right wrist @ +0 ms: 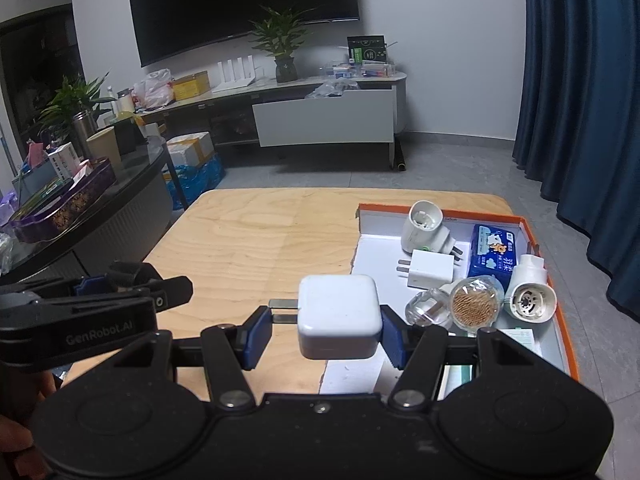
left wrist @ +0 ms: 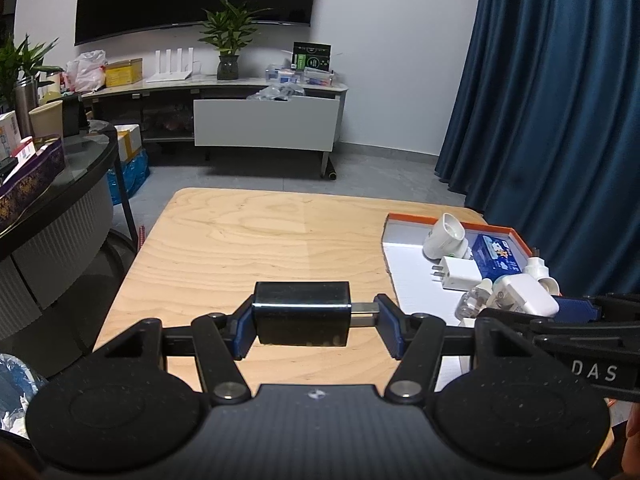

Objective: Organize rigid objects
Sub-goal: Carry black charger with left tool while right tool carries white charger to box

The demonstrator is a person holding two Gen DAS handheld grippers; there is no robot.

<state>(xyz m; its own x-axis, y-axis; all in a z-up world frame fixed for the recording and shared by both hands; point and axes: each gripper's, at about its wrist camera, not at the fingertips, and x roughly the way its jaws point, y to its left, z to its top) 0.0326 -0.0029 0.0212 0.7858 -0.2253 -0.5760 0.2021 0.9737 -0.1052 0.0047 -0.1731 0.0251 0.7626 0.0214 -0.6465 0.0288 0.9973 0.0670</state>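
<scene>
Left wrist view: left gripper [left wrist: 316, 326] clamps a black charger [left wrist: 302, 312], one pad on its flat side, the other on the metal prongs [left wrist: 362, 312]; held above the wooden table [left wrist: 240, 240].
Right wrist view: right gripper [right wrist: 322, 334] clamps a white charger [right wrist: 339, 320] the same way, left pad on the prongs [right wrist: 283, 311], right pad on the body; held over the near edge of the tray [right wrist: 568, 332].
Handling: both chargers look like hard plastic blocks, light, stiff, not fragile; glossy shells probably slippery.
Grip point: flat opposite faces would be safer; a pad on thin prongs is a small contact, the block may pivot or slip.
Tray contents: orange-rimmed white tray holds another white charger [right wrist: 430, 274], two white plug-in sockets [right wrist: 426, 228], a blue tissue pack [right wrist: 492, 254], a clear jar of toothpicks [right wrist: 474, 306]; crowded at the far right, free floor at the near left.
Surface: light wood, smooth, level, mostly bare left of the tray.
Room: dim; wall TV [right wrist: 240, 4], low cabinet [right wrist: 324, 116] with clutter and a potted plant [right wrist: 282, 46], blue curtain [right wrist: 580, 100] on the right, cluttered dark round table [right wrist: 100, 200] on the left.
</scene>
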